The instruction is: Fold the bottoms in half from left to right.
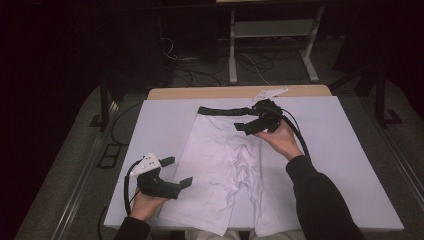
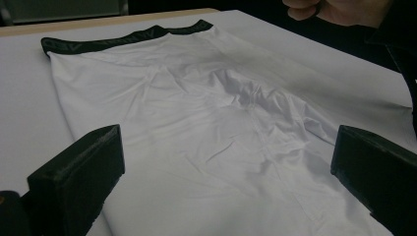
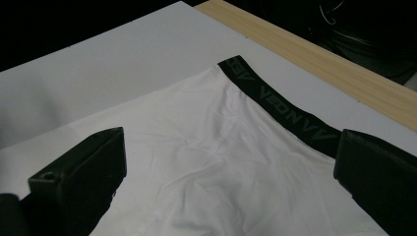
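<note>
— Dark, mostly: what is the room like beyond the table?

— Black on the left and right. On the far floor (image 1: 280, 75) there are loose cables (image 1: 200, 75) and the pale legs of a metal stand (image 1: 272, 45), lit better than the rest.

— And the work surface?

— Wood shows as a bare strip of the table (image 1: 240, 92) along the far edge. Nearly all of the top is covered by a white sheet (image 1: 345, 165), flat and smooth, reaching the near edge.

— What lies on it?

— White boxer shorts (image 1: 225, 170), spread flat in the middle of the sheet, their black waistband (image 1: 222, 110) at the far end and the legs toward the near edge. The cloth is creased around the centre seam. In the right gripper view the band carries grey lettering.

— The tongs?

— The left gripper (image 1: 179, 171) is held at the near left, beside the left leg hem, its jaws spread wide with nothing between them. The right gripper (image 1: 246, 126) hovers over the far right corner of the shorts by the waistband, jaws likewise apart and empty. I cannot tell whether either touches the cloth.
</note>
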